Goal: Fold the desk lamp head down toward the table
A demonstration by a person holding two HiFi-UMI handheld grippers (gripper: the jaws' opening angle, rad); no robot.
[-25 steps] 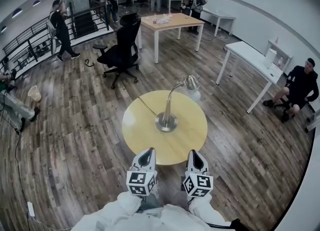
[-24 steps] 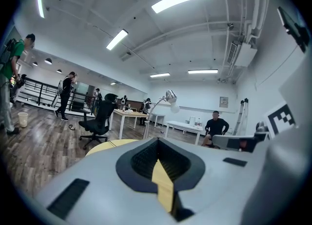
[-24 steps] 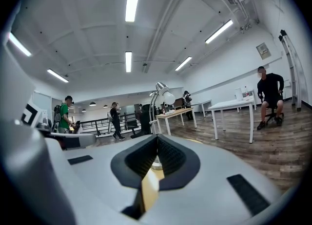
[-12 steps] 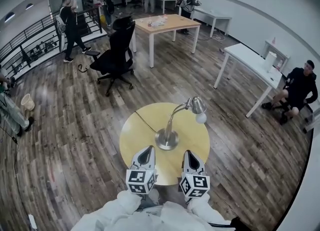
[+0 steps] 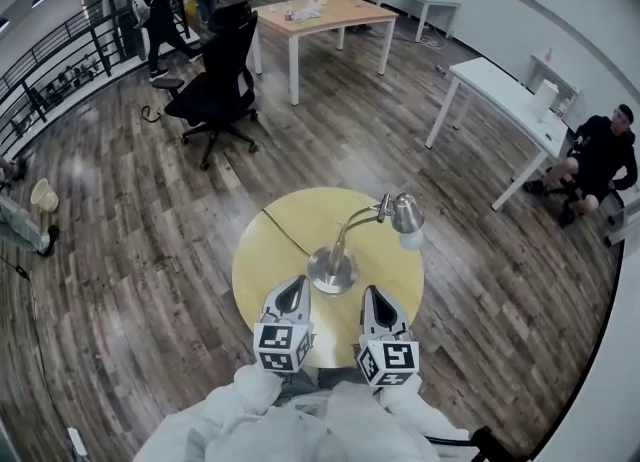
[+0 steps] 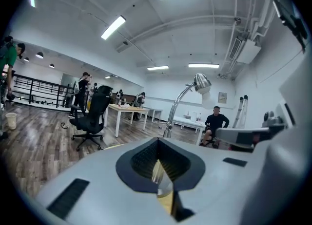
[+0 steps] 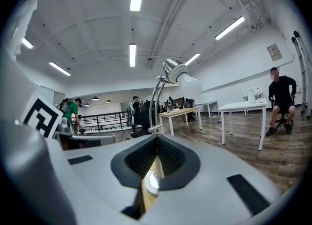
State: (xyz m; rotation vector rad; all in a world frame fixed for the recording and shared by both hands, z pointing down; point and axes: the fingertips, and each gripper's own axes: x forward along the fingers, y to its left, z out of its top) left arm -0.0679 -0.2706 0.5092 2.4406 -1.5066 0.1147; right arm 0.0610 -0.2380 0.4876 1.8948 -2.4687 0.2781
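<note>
The plank floor (image 5: 120, 250) lies open all round the round yellow bench (image 5: 262, 268) (bare boards on every side of its rim). The nearest furniture stands well apart from it: a white table (image 5: 495, 100) to the right, a wood-topped table (image 5: 325, 15) farther back, and a black office chair (image 5: 212, 90) to the back left. A person (image 5: 600, 155) sits beyond the white table, by the wall. Counted: one bench, one chair, two tables close by, one lamp, two grippers.

The desk lamp (image 5: 343, 237) stands near the bench's middle. Its round metal base (image 5: 332, 272) is flat on the top, and its neck rises and curves to the right. Its head (image 5: 407, 213) is raised near the bench's right edge, with the white bulb (image 5: 411, 240) facing down. A dark cord (image 5: 283, 233) runs from the base toward the far left rim.

The left gripper (image 5: 292, 295) and right gripper (image 5: 377, 302) sit side by side over the near part of the bench, close to the base on either side. Both sets of jaws are closed with nothing between them.
</note>
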